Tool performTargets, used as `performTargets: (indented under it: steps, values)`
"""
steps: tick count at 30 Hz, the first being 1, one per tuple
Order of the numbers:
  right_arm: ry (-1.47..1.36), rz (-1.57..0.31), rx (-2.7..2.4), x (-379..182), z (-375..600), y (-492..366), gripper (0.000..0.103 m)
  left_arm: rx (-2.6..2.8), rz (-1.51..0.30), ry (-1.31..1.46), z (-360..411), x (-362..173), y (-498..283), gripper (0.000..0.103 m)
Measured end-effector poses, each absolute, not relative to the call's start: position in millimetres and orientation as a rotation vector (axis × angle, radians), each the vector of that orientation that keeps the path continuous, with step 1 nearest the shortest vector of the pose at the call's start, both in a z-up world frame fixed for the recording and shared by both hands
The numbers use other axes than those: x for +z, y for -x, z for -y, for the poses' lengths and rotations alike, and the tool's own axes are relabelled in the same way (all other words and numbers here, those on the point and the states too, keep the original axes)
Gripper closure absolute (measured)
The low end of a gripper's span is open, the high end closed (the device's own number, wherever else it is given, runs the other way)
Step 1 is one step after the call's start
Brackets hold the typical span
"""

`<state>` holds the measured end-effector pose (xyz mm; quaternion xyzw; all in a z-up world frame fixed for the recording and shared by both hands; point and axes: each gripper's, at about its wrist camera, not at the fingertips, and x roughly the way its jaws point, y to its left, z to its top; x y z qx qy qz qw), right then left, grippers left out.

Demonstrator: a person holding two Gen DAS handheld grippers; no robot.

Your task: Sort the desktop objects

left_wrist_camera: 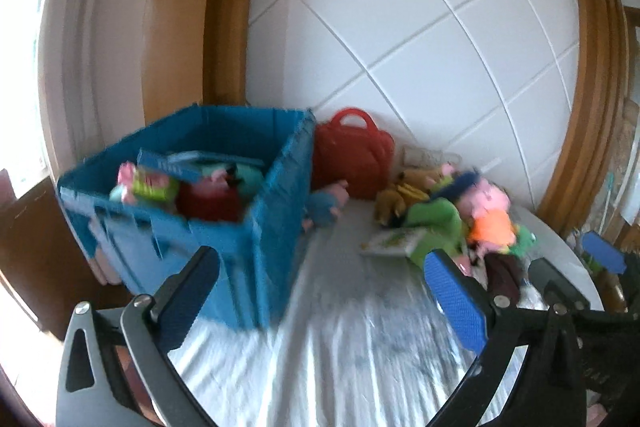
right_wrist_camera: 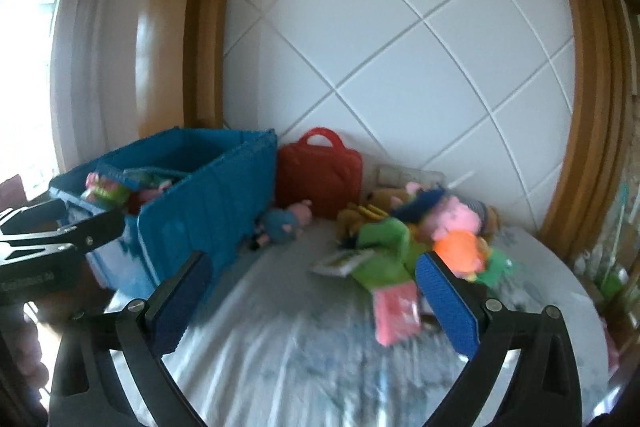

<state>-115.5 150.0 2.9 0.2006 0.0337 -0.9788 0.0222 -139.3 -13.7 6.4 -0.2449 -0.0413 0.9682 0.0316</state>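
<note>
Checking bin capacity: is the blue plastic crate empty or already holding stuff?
Partly filled. The blue plastic crate is open-topped, with soft toys piled inside, below its rim.

Ahead of my jaws rises a white wall [right_wrist_camera: 400, 39] crossed by thin diagonal grooves, framed by glossy wooden trim [right_wrist_camera: 168, 27] on both sides. Far to my left a pale curtain [left_wrist_camera: 92, 27] hangs beside a bright window [left_wrist_camera: 20, 39]. Beneath my jaws lies the desk [right_wrist_camera: 300, 359], covered in a pale, shiny cloth.

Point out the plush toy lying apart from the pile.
The blue plush pig lies alone beside the blue crate, before the red case.
</note>
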Motion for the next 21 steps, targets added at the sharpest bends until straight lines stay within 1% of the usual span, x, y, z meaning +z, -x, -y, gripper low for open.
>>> performTargets:
  steps: [4,7,9,18,21]
  values:
    - [-0.668,-0.023,-3.047,2,-185,78,0.0,2.983,0.068,0.823,-14,3,106,0.0]
    - [-0.675,-0.056,-3.077,3,-199,53,0.0,2.985,0.062,0.822,-24,6,85,0.0]
    - [-0.653,-0.035,-3.089,7,-207,37,0.0,2.992,0.022,0.808,-30,9,73,0.0]
    - [-0.617,-0.046,-3.18,14,-218,-9,0.0,2.993,0.019,0.765,-19,17,42,0.0]
    - [-0.622,-0.009,-3.194,13,-220,-13,0.0,2.996,0.009,0.757,-14,20,37,0.0]
